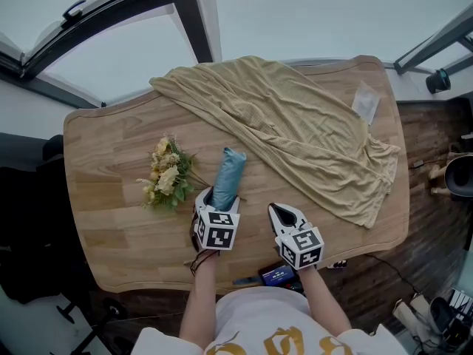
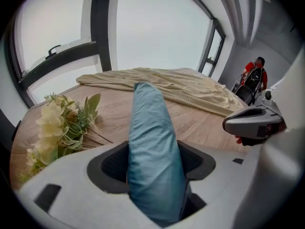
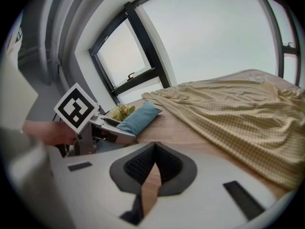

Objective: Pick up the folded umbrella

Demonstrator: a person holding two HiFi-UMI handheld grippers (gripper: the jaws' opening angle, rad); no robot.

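Observation:
The folded umbrella [image 1: 228, 174] is a light blue sleeve-like bundle on the wooden table [image 1: 111, 228], between the flowers and the cloth. My left gripper [image 1: 212, 198] is shut on its near end, and the blue fabric [image 2: 150, 151] fills the space between the jaws. The far end points away toward the cloth; whether it touches the table I cannot tell. My right gripper [image 1: 285, 211] hovers to the right of it, shut with nothing held, its pads [image 3: 143, 168] meeting at the tips. In the right gripper view the umbrella [image 3: 138, 118] and left gripper [image 3: 102, 128] show at the left.
A bunch of pale yellow flowers [image 1: 166, 174] lies just left of the umbrella. A beige checked cloth [image 1: 295, 124] is spread over the table's back and right. A small device with a lit screen [image 1: 277, 275] sits below the near table edge. Windows stand beyond the table.

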